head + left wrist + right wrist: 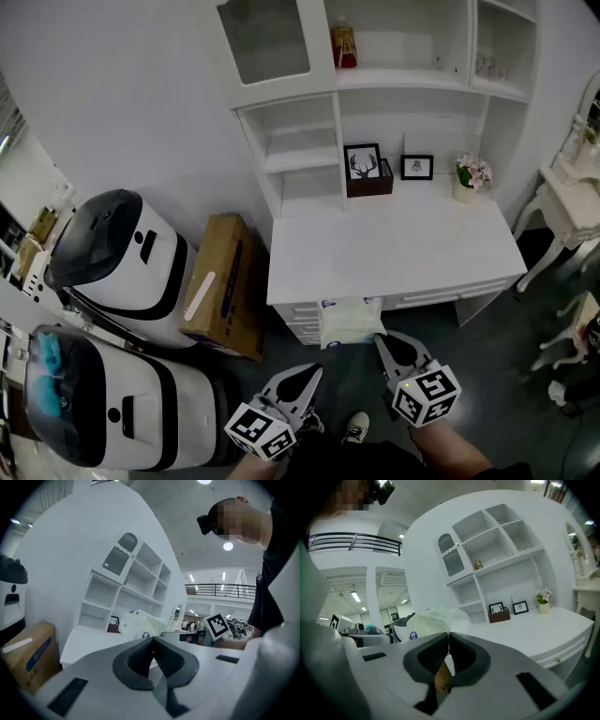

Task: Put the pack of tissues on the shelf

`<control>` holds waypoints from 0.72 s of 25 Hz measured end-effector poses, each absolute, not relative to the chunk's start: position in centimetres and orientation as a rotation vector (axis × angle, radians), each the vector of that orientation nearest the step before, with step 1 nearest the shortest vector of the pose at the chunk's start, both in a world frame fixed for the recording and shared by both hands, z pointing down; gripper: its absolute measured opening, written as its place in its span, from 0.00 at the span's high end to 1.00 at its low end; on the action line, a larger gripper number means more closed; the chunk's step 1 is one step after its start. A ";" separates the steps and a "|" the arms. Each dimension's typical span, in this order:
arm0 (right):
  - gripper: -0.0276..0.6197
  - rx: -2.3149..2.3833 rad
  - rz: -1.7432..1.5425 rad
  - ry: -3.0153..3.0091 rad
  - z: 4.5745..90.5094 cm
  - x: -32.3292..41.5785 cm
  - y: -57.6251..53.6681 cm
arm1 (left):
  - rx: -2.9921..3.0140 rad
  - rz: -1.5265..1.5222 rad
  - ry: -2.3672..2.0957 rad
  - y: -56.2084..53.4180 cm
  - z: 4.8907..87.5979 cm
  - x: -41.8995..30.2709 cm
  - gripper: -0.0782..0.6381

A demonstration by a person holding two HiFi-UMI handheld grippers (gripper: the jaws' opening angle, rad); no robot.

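Observation:
The pack of tissues (352,322), white and soft in clear wrap, hangs just in front of the white desk's (403,246) front edge. My right gripper (382,341) is shut on its near right corner. In the right gripper view the pack (433,619) bulges out beyond the closed jaws of the right gripper (448,637). The left gripper (314,373) sits lower left of the pack, shut and holding nothing. In its own view the left gripper (153,641) looks past the pack (140,622) toward the white shelf unit (300,141) at the desk's back.
Two picture frames (364,164), a dark box and a flower pot (469,178) stand at the desk's back. A red item (344,45) sits on an upper shelf. A cardboard box (225,286) and two white machines (122,262) stand to the left. A white side table (572,187) is at the right.

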State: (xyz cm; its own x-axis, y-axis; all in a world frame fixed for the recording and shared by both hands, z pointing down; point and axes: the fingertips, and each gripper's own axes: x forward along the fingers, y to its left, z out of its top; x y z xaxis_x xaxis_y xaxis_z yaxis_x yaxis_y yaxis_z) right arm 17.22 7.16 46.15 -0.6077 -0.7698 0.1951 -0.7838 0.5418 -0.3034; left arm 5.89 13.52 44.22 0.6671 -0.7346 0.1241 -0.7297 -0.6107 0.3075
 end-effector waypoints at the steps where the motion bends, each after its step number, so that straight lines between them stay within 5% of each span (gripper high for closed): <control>1: 0.94 1.374 0.566 -2.725 46.2 17.3 7.1 | 2.554 -0.024 -1.161 13.5 44.3 5.9 0.88; 18: 0.94 1.426 0.540 -2.740 45.7 18.1 7.4 | 2.563 -0.029 -1.153 14.3 44.2 6.3 0.88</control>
State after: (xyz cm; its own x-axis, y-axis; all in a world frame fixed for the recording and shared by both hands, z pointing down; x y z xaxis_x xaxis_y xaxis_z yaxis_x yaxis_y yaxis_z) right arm 18.15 7.45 45.69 -0.5864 -0.7937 0.1621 -0.7958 0.5270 -0.2982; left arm 6.31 14.33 44.20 0.6725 -0.7311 0.1151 -0.7244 -0.6182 0.3050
